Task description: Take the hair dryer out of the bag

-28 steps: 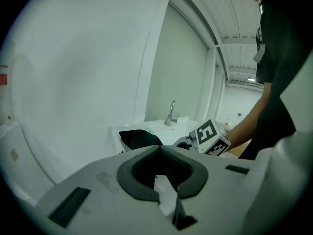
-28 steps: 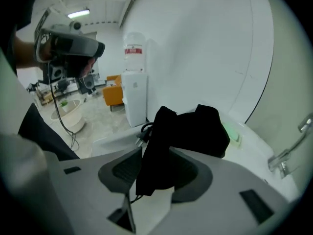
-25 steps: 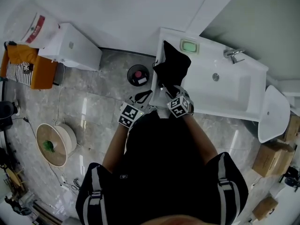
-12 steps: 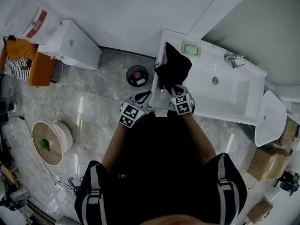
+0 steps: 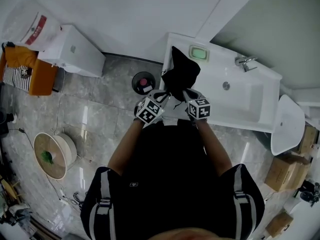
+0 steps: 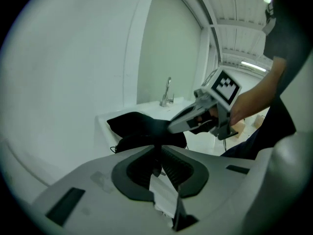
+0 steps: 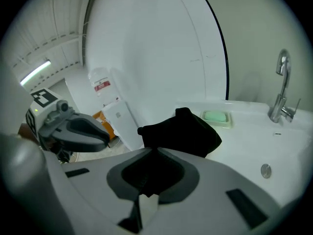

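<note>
Swung in since earlier, left gripper (image 6: pixel 157 150) is clamped on the bag (image 5: pixel 181 73) edge; right gripper (image 7: pixel 155 152), jaws just closed, pinches its fabric too. Bag sits on the sink (image 5: pixel 245 98) rim, dryer unseen. Dish (image 5: pixel 192 48) holds green soap (image 5: pixel 199 52); red label (image 5: pixel 38 28) I can't read.

inside of black bag (image 5: pixel 181 74) hidden

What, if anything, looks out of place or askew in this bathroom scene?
A crumpled black bag sits on the left end of the sink, beside the soap dish, with one corner poking up. A cloth bag looks misplaced next to a wash basin. Nothing appears spilled or broken.
</note>
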A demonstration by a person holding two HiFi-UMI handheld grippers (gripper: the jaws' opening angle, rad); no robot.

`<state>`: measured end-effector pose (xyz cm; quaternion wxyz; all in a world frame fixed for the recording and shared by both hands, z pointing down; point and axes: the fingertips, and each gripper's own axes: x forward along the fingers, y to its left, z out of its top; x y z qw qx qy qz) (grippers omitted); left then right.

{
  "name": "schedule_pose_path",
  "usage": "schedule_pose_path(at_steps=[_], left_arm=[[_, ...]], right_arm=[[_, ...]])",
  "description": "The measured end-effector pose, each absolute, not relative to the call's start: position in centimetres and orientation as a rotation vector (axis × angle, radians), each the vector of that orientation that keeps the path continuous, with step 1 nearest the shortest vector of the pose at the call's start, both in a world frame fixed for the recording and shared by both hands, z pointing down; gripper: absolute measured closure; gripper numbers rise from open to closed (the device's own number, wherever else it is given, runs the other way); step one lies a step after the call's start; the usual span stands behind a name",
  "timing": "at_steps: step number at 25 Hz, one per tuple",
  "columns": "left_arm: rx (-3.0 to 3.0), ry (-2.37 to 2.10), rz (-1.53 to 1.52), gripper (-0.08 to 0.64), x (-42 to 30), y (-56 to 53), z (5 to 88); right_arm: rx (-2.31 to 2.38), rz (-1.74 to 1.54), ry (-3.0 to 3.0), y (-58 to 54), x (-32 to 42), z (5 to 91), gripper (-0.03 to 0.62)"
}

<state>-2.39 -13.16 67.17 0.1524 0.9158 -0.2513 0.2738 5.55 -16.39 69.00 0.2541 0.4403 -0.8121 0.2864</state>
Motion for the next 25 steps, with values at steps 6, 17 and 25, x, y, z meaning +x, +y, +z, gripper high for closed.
schedule_pose_path(at_steps=[6,17,25], left_arm=[[2.574,-0.635,1.057,0.412,1.5,-16.7,72.6],[2.45,-0.623,1.176,0.386,6.4,-20.5,76.9],[2.325,-0.695,1.194,0.333,5.8,-20.4,79.0]], right_arm=[[1.176,0.808,-2.255,-15.6,6.0,67.9,0.518],[1.063,0.833,-2.329,-15.2,7.7,67.6,0.518],[0.942,0.82,-2.363,-15.6,7.7,67.7,0.518]])
